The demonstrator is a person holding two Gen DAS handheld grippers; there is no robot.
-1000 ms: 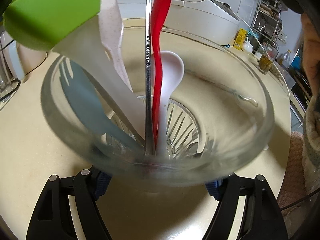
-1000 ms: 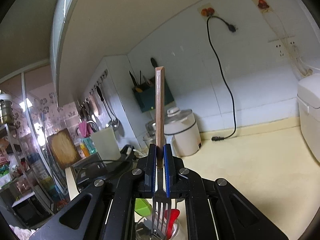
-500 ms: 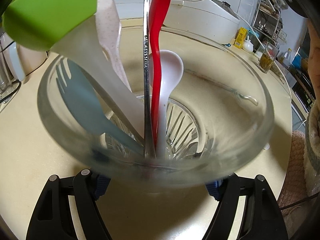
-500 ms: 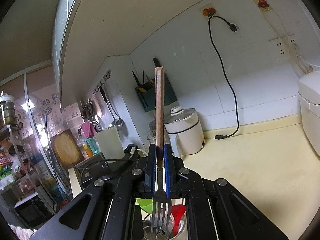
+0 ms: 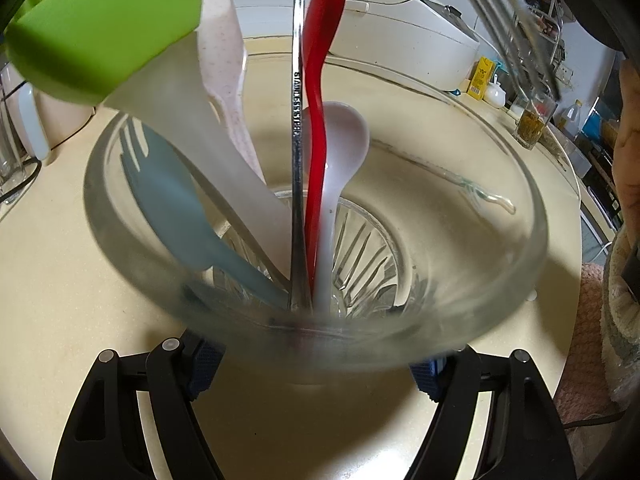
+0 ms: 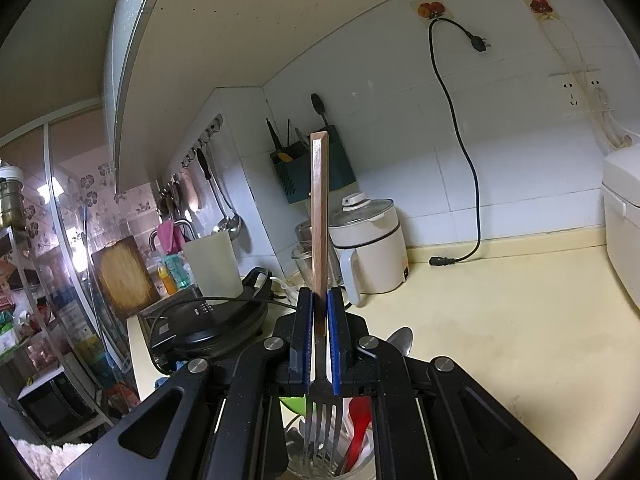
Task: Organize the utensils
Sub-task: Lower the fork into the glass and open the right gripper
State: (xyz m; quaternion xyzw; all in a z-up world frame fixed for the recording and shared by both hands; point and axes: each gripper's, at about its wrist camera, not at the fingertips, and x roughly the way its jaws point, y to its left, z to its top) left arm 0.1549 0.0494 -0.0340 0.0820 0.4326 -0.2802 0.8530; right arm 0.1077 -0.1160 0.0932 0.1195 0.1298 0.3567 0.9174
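We show the insertion step: the right gripper [image 6: 319, 320], clamped tight on the wooden handle of a metal fork [image 6: 320, 424], holds its tines pointing down just above the clear glass tumbler [image 5: 500, 288] on the cream desk [image 5: 60, 280]. The left gripper [image 5: 316, 364], part open, grips the tumbler's base. Next, we judge, the tines must drop into the tumbler's open side, clear of the red plastic spoon [image 5: 320, 80] already inside.

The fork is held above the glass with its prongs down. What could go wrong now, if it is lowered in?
The fork prongs might catch on the red spoon or the metal handle crowding the glass. The right gripper pinches only the thin handle, so the fork could swivel. A knock may tip the glass, though the left gripper steadies it.
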